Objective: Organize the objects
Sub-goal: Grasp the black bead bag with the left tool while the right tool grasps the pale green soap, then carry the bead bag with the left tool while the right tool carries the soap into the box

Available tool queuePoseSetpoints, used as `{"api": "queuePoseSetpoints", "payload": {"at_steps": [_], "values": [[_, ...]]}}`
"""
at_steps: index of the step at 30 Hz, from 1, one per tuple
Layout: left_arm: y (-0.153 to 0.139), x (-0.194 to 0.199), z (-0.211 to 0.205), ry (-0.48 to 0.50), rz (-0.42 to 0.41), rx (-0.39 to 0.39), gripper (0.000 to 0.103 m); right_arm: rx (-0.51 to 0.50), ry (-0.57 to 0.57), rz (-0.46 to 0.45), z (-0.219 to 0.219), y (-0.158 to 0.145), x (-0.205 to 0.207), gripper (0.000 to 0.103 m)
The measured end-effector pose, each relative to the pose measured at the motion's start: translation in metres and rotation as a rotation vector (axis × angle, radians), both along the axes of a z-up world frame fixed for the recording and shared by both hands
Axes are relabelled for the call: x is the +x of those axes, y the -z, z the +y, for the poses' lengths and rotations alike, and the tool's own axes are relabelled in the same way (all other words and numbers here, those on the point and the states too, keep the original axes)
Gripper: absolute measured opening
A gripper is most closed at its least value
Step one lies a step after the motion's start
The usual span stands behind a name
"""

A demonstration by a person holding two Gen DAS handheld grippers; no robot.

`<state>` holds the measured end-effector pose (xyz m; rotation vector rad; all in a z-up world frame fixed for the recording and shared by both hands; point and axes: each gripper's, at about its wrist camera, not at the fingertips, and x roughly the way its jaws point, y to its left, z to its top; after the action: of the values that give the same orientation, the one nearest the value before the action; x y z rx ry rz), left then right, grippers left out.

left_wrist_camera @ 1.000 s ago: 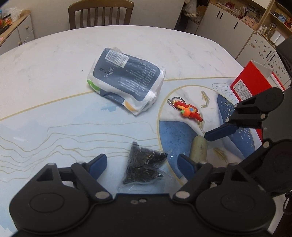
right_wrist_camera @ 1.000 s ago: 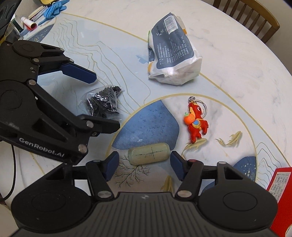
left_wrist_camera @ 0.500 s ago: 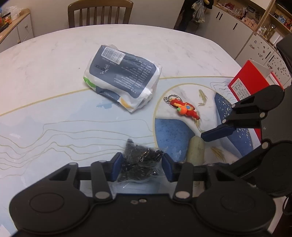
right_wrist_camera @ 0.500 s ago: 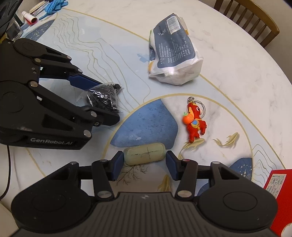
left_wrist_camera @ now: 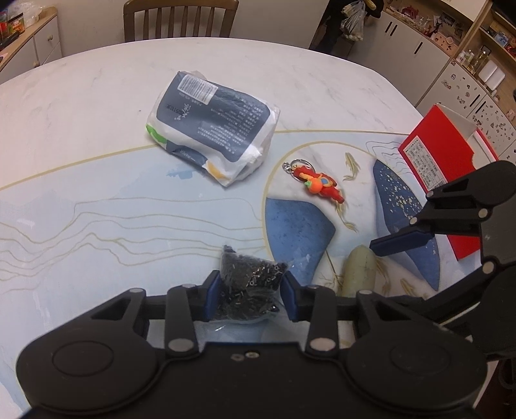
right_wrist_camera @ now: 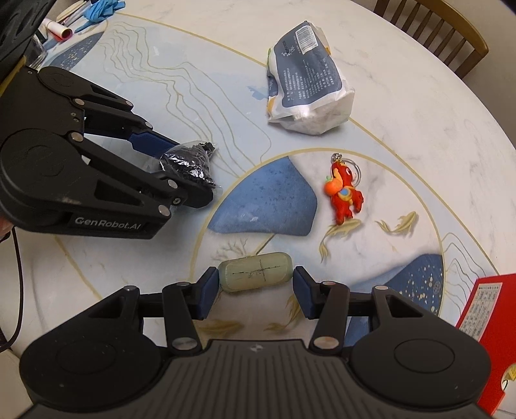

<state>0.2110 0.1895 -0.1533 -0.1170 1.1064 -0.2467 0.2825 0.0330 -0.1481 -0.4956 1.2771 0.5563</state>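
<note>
Nearest the person, the left tongs point(left_wrist_camera: 248, 295) are clamped on a small clear bag of black bits point(left_wrist_camera: 250, 290) — both blue pads press its sides, and the right wrist view shows the bag point(right_wrist_camera: 190, 164) bunched between them, low over the desk point(left_wrist_camera: 80, 106); whether it still touches the surface I cannot tell. Just beside it, the right tongs point(right_wrist_camera: 254, 288) straddle a pale green bar point(right_wrist_camera: 256, 272) lying crosswise near the desk's near edge. The left pad touches the bar's end; the right pad is at the other end, and whether it touches I cannot tell. The bar rests on the desk, with a dark cross-shaped crack on its top face.

Further in, toward the middle of the desk, a red and orange keychain toy point(right_wrist_camera: 343, 195) lies flat inside the gold-ringed circle of the desk's pattern, well apart from both tongs. At the right edge of the desk sits a red box point(left_wrist_camera: 438, 161) with a printed label facing up.

Beyond the toy, nearer the far edge, a white and navy packet point(left_wrist_camera: 213, 125) lies on its side, barcode uppermost. A wooden chair point(left_wrist_camera: 180, 19) stands behind the far edge. In the far left corner — seen from the right wrist — lie a blue glove point(right_wrist_camera: 103, 8) and a small roll point(right_wrist_camera: 58, 29).
</note>
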Motion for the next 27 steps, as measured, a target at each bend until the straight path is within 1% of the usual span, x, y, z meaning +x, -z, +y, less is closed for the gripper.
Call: {"api": "queuePoseSetpoints", "payload": {"at_steps": [10, 18, 27], "values": [[-0.013, -0.017, -0.005, -0.002, -0.002, -0.020, 0.037, 0.002, -0.007, 0.026, -0.007, -0.017, -0.028, 0.050], [-0.029, -0.031, -0.016, 0.024, -0.010, -0.033, 0.037, 0.017, -0.017, 0.045, -0.012, -0.033, -0.049, 0.050], [-0.047, -0.043, -0.038, 0.050, -0.020, -0.036, 0.037, 0.046, -0.022, 0.026, -0.034, -0.059, -0.070, 0.050]]}}
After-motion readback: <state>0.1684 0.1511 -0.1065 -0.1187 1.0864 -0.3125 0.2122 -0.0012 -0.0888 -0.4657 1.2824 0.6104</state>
